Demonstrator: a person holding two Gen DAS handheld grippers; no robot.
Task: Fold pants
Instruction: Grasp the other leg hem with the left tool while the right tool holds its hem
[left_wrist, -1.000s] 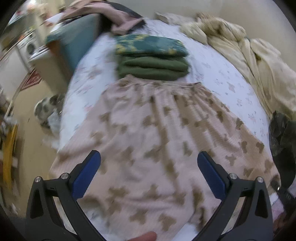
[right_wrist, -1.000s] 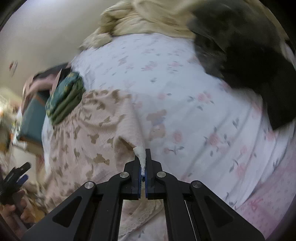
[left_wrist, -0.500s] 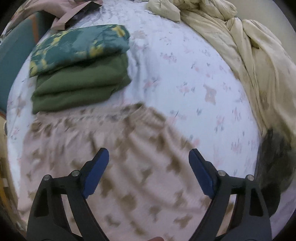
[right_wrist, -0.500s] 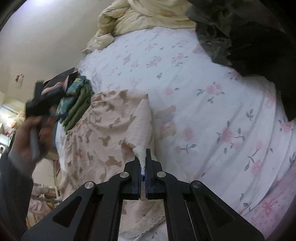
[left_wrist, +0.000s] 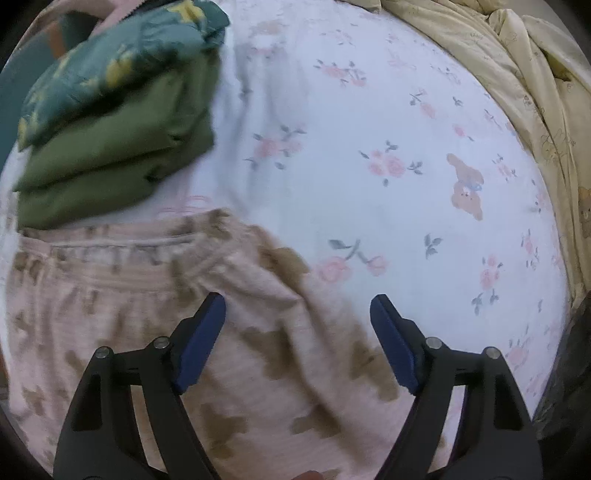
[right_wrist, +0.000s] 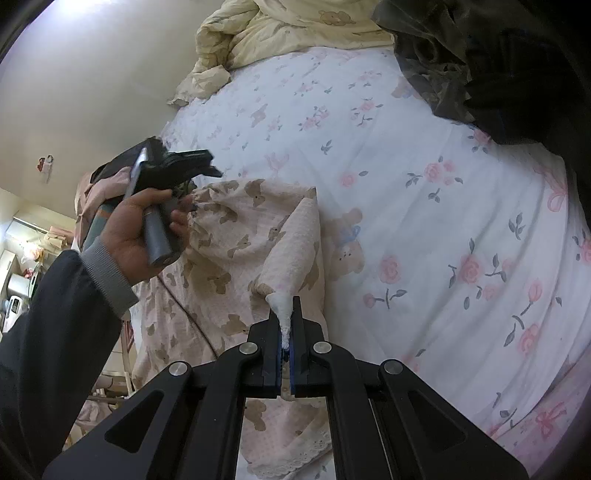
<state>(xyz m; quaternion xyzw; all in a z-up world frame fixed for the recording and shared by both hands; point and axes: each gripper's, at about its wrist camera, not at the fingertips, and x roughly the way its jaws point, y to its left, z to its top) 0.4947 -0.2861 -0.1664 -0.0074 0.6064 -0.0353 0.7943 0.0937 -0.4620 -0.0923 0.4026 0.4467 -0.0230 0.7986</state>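
Pink pants with brown bear print (left_wrist: 155, 332) lie on a floral bed sheet (left_wrist: 369, 129). My left gripper (left_wrist: 297, 312) is open and hovers just above the waistband's right corner, its blue pads either side of the cloth edge. In the right wrist view my right gripper (right_wrist: 285, 310) is shut on a pinched fold of the pants (right_wrist: 236, 236), lifting it off the bed. The left gripper (right_wrist: 177, 166), held in a hand, shows there over the waistband.
A stack of folded green clothes (left_wrist: 110, 122) sits just beyond the waistband. A cream duvet (left_wrist: 524, 74) is bunched along the far right. Dark clothing (right_wrist: 498, 62) lies at the bed's right side. The wall is behind the bed.
My left gripper has moved forward and to the right, down toward the waistband's right corner. My right gripper has kept its grip and lifted the fold a little higher.
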